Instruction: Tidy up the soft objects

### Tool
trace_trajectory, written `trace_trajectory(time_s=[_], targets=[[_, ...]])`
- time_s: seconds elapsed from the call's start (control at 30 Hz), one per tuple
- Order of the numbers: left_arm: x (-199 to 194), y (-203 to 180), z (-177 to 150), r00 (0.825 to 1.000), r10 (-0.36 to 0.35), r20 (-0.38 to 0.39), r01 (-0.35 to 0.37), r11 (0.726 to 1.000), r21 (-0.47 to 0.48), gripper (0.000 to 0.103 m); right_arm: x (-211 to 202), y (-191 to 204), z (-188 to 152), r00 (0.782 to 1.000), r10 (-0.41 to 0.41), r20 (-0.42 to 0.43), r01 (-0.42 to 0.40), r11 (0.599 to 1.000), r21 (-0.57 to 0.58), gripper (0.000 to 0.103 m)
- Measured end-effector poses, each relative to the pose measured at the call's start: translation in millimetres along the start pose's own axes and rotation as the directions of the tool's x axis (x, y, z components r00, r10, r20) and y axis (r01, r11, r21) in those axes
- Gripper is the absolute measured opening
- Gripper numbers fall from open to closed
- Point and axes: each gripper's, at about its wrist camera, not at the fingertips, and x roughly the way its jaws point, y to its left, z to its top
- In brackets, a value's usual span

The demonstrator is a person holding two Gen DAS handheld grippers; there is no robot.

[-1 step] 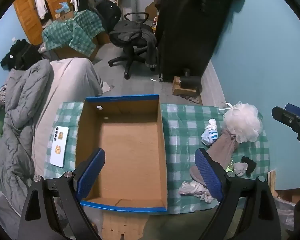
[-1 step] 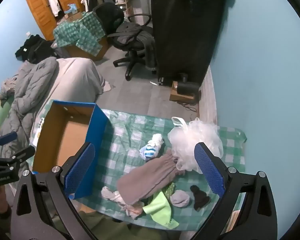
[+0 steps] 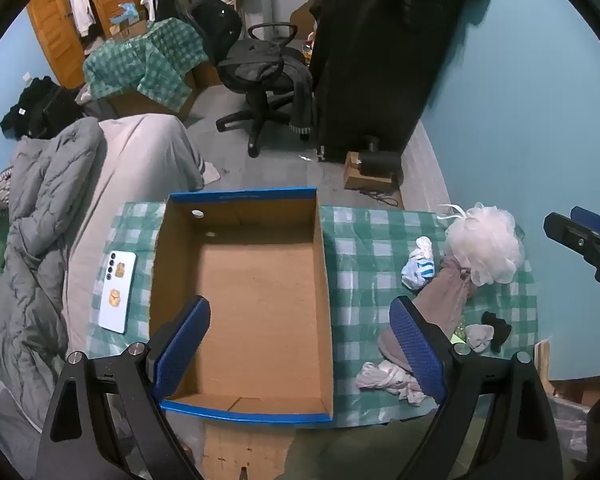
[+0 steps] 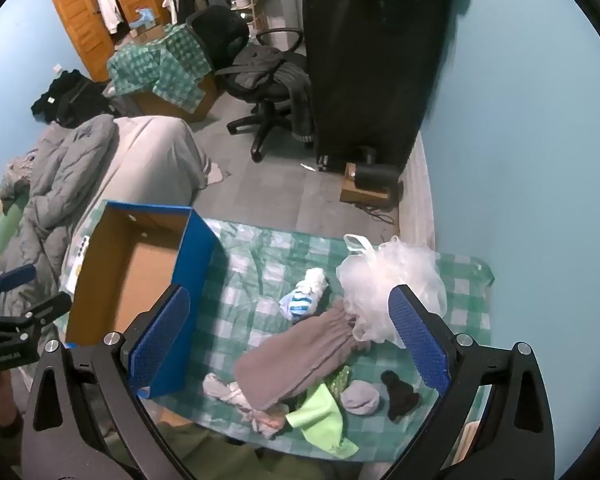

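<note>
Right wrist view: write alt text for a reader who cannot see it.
The open right gripper hovers above soft items on a green checked tablecloth: a taupe cloth pouch, white mesh pouf, rolled socks and a green cloth. An empty blue-sided cardboard box sits left.

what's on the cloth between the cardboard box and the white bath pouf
A small blue-and-white striped sock lies between the cardboard box and the white bath pouf, with bare checkered tablecloth on the box side. The right wrist view shows it best.
</note>
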Motion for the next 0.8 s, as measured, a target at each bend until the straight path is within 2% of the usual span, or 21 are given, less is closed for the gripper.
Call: trace_trajectory(time_s=[0.13,0.27,0.33,0.8], targets=[[5.9,-9.6,-2.3,1.0,0.029,0.005,-0.029,1.0,-0.004,0.092,0.0,-2.2,-0.5,1.0,0.005,-0.002,-0.005,1.0,0.007,0.098],[-1.1,0.5,-0.6,1.0,-0.017,0.002,0.017,0.999,-0.034,0.092,1.1,-2.7,-0.2,1.0,-0.008,-0.017,0.008,1.0,0.004,0.098],[0.1,-3.9,-0.9,1.0,-0.019,-0.001,0.019,0.999,-0.033,0.092,-3.6,-5.6,-0.6,1.0,0.019,0.005,-0.019,1.0,0.005,0.098],[3.8,-2.7,1.4,1.0,-0.024,-0.019,0.024,0.999,-0.036,0.092,1.5,-7.1,-3.6,1.0,0.011,-0.004,-0.011,1.0,0.003,0.098]])
